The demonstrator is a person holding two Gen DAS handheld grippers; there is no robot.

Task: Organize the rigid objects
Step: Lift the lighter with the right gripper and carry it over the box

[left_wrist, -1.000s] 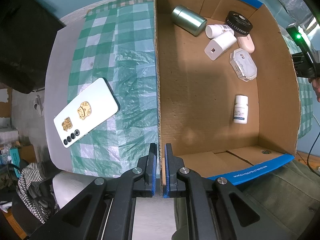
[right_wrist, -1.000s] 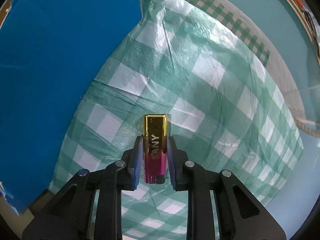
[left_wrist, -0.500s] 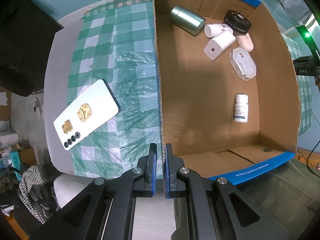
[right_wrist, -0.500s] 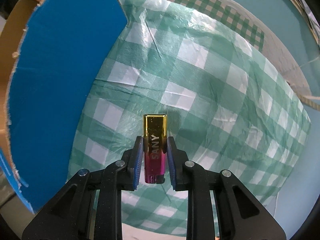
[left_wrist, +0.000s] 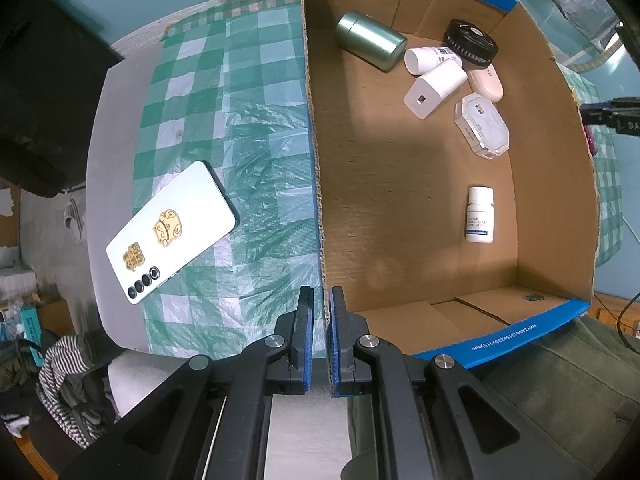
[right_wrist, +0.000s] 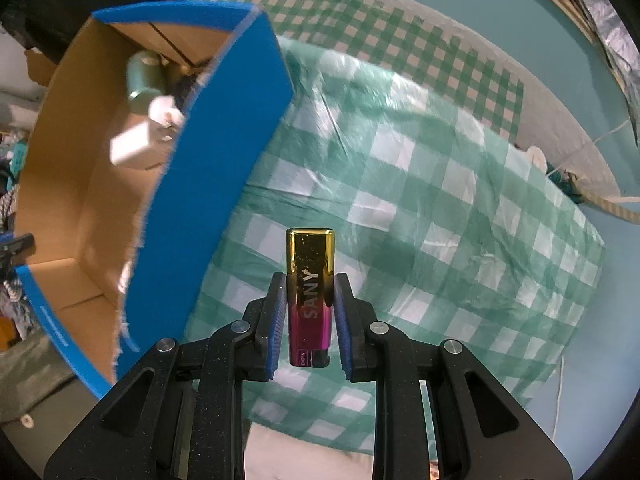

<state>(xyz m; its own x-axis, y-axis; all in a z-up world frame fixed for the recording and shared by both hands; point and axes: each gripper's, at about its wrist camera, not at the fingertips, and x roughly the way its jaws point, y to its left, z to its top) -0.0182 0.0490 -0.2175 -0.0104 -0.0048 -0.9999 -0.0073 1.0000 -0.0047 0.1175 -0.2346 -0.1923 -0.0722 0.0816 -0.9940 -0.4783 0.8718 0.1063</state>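
Observation:
A gold and magenta lighter (right_wrist: 310, 264) hangs above the green checked cloth (right_wrist: 440, 200), with my right gripper (right_wrist: 310, 280) shut on it. It is just right of the blue outer wall of the cardboard box (right_wrist: 224, 140). My left gripper (left_wrist: 321, 300) points down and is shut on the box's left wall (left_wrist: 316, 184), near its front corner. Inside the box lie a green tin (left_wrist: 370, 45), a white charger (left_wrist: 434, 88), a clear case (left_wrist: 482, 126), a black round lid (left_wrist: 470, 43) and a white pill bottle (left_wrist: 479, 214).
A white phone (left_wrist: 172, 232) with gold stickers lies face down on the cloth left of the box. A pink case (left_wrist: 486, 82) and a second white bottle (left_wrist: 426, 58) lie at the box's far end. Striped clothing (left_wrist: 64, 384) sits beyond the table's near edge.
My right gripper has risen with the lighter, so the box's rim and inside now show in its view. The left gripper has stayed shut on the box wall.

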